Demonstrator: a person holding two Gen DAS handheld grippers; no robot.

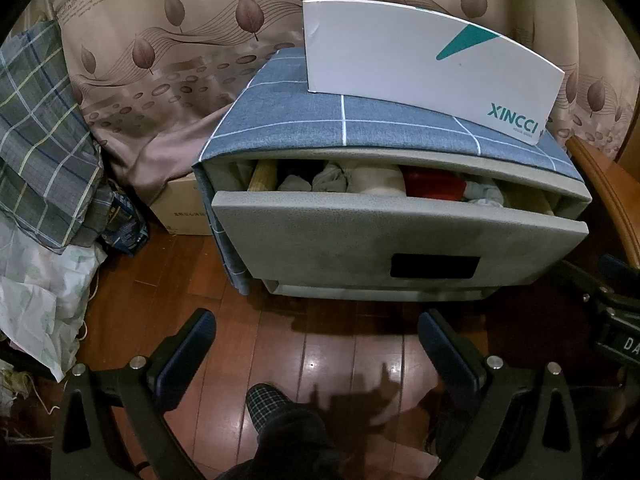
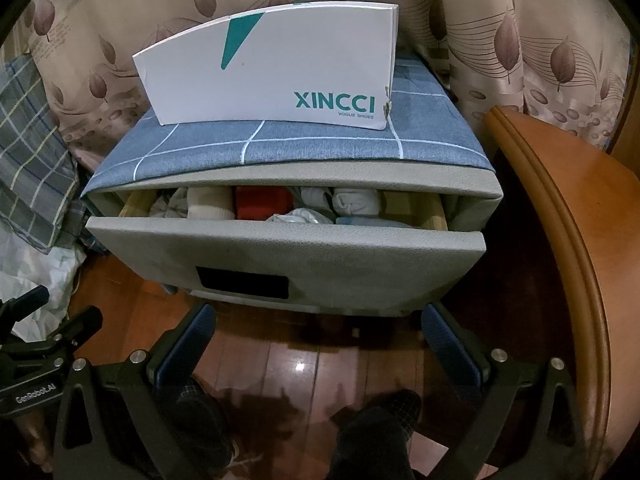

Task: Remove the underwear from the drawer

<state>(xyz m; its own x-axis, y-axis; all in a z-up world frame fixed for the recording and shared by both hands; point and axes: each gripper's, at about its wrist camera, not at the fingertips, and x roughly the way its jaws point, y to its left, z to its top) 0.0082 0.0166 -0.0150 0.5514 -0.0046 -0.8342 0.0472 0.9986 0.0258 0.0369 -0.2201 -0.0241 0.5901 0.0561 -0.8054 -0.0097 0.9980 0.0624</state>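
While both grippers' jaws gape wide and empty, the drawer point(image 2: 280, 252) juts toward them, rolled underwear point(image 2: 356, 202) lying sideways.

a reddish-brown polished wooden plank floor point(image 1: 168, 292) is seen below, and a small grey fabric-covered drawer cabinet point(image 2: 476, 188) is stood directly on it. a blue cloth with a white grid pattern point(image 2: 320, 148) is draped over the cabinet's top, and a white cardboard shoe box with teal lettering point(image 2: 272, 76) is stood on that cloth — towards the back. a plain brown cardboard box point(image 1: 182, 206) is set on the floor just beside the cabinet.
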